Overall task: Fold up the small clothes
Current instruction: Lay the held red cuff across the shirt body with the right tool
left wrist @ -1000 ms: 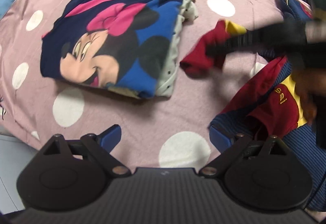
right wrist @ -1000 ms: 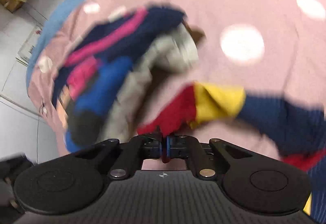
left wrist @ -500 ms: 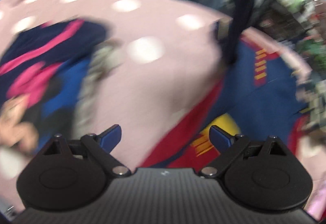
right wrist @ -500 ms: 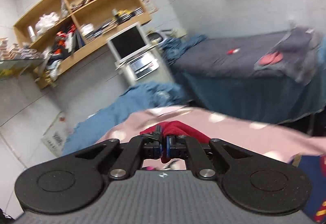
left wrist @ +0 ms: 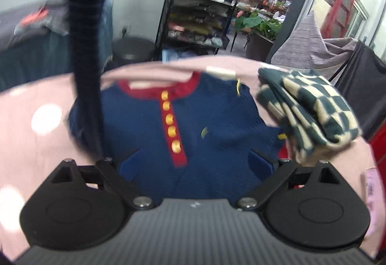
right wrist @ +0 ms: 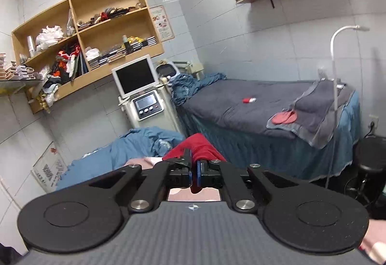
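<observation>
A navy top [left wrist: 217, 125] with a red collar and a red placket of yellow buttons lies flat on the pink spotted tablecloth [left wrist: 36, 144]. My left gripper [left wrist: 196, 163] hovers open over its lower part, nothing between the blue pads. A dark navy striped sleeve [left wrist: 85, 52] hangs down at the left, reaching the top's left edge. In the right wrist view my right gripper [right wrist: 194, 174] is raised high and shut on the red cuff [right wrist: 197, 146] of that garment.
A folded green and cream checked cloth [left wrist: 311, 115] rests at the table's right edge. Beyond the table stand a black shelf rack [left wrist: 197, 21], a dark bin [left wrist: 132, 50], a massage bed [right wrist: 253, 105], a machine with a screen [right wrist: 140, 93] and blue bedding [right wrist: 125, 151].
My right gripper has risen from the table with the red cuff, now facing the room. My left gripper has swung from the folded cartoon-mouse shirt to the navy top.
</observation>
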{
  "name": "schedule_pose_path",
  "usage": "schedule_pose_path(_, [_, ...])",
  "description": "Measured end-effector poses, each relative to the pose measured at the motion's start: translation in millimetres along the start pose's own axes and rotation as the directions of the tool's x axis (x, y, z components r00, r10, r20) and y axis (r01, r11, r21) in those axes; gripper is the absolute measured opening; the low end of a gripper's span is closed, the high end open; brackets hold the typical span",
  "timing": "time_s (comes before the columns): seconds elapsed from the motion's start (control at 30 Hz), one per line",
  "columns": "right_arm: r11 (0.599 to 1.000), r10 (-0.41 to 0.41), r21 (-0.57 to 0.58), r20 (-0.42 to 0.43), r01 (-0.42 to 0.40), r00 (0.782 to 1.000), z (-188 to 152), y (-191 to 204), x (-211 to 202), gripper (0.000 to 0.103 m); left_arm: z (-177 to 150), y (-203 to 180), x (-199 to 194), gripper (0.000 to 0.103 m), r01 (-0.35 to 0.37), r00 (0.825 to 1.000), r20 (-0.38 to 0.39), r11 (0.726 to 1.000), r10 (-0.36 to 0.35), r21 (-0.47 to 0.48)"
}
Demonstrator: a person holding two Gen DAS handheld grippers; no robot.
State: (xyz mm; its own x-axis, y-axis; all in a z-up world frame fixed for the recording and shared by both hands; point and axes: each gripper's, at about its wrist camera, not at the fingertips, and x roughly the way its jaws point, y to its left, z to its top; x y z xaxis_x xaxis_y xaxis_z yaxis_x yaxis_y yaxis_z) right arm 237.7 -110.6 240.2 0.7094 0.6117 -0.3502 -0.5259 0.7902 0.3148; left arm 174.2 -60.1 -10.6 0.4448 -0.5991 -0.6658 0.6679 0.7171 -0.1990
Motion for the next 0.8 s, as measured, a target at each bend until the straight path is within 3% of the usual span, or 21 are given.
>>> schedule_pose_path(0.07, [1.0,0.006,0.007,0.011,-0.006,1.0,1.0,-5.3,-4.2,0.006,10.3,-3.8,18.3,0.1,-0.085,0.996,0.011,0.996,0.085,0.011])
schedule_pose_path(0.17, [1.0,0.005,0.01,0.027,-0.005,1.0,5.2,-9.6,-11.0,0.006,17.7,7.4,44.4,0.102,-0.166,0.986,-0.017,0.985,0.166,-0.045])
schedule_pose_path(0.2, [1.0,0.0,-0.002,0.029,0.0,1.0,6.7,-10.3,-13.0,0.006,18.2,13.7,50.9,0.102,-0.221,0.975,-0.034,0.973,0.22,-0.061])
schedule_pose_path(0.27, [0.999,-0.028,-0.023,0.04,0.028,0.999,8.6,-15.8,-20.8,0.006,17.8,29.6,57.6,0.102,-0.353,0.935,-0.08,0.93,0.346,-0.099])
schedule_pose_path(0.33, [0.999,-0.047,-0.015,0.05,0.048,0.998,7.9,-24.1,-26.2,0.006,15.1,48.0,59.9,0.102,-0.426,0.903,-0.111,0.895,0.414,-0.132])
schedule_pose_path(0.4, [0.997,-0.079,-0.002,0.05,0.08,0.996,5.3,-35.3,-32.8,0.006,12.1,70.2,56.1,0.101,-0.464,0.885,-0.108,0.877,0.452,-0.128])
schedule_pose_path(0.53, [0.99,-0.12,0.072,0.025,0.118,0.992,-12.2,-56.1,-42.5,0.006,12.6,91.5,67.6,0.101,-0.458,0.884,-0.128,0.888,0.45,-0.041])
schedule_pose_path(0.63, [0.984,-0.139,0.116,-0.004,0.138,0.99,-32.1,-59.6,-51.9,0.006,5.0,82.4,73.9,0.101,-0.409,0.902,-0.134,0.912,0.411,0.041])
schedule_pose_path(0.73, [0.975,-0.148,0.161,-0.045,0.154,0.988,-54.2,-61.6,-66.7,0.006,-7.8,72.2,79.8,0.102,-0.382,0.904,-0.159,0.916,0.397,0.12])
schedule_pose_path(0.8, [0.972,-0.136,0.182,-0.076,0.148,0.988,-67.8,-59.9,-78.5,0.006,-15.8,70.8,81.2,0.103,-0.315,0.919,-0.202,0.939,0.338,0.137])
